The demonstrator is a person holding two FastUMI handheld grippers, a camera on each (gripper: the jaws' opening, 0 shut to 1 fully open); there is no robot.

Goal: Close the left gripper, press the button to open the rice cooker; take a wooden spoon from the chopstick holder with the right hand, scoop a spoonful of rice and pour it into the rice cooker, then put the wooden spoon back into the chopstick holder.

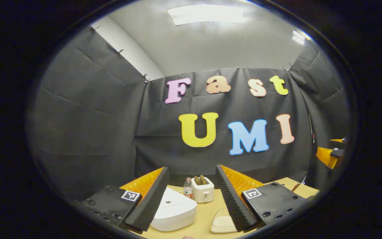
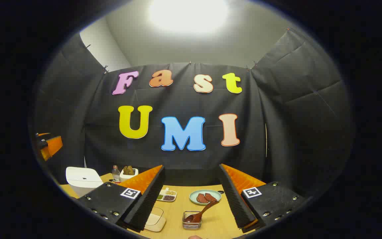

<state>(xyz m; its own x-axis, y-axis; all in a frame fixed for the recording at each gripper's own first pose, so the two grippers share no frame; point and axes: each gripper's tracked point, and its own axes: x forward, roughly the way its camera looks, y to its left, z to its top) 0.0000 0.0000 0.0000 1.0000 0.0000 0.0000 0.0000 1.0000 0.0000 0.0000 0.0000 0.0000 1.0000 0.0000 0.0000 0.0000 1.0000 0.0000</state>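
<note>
The white rice cooker (image 1: 174, 209) stands with its lid down, low between the fingers of my left gripper (image 1: 192, 168), which is open and holds nothing. In the right gripper view the cooker (image 2: 83, 181) sits at the far left. A brown wooden spoon (image 2: 202, 210) rests with its bowl in a small clear square container (image 2: 191, 223), handle slanting up to the right. It lies just ahead of my right gripper (image 2: 191, 166), also open and empty. A shallow cream dish (image 2: 154, 220) lies left of the spoon; what it holds is hidden.
A small bottle (image 1: 187, 187) and a white holder (image 1: 203, 190) with brown pieces stand behind the cooker. On the wooden table (image 2: 177, 209) are a divided dish (image 2: 167, 195) and a green plate (image 2: 192, 199) of reddish pieces. The other gripper (image 1: 331, 155) hovers far right.
</note>
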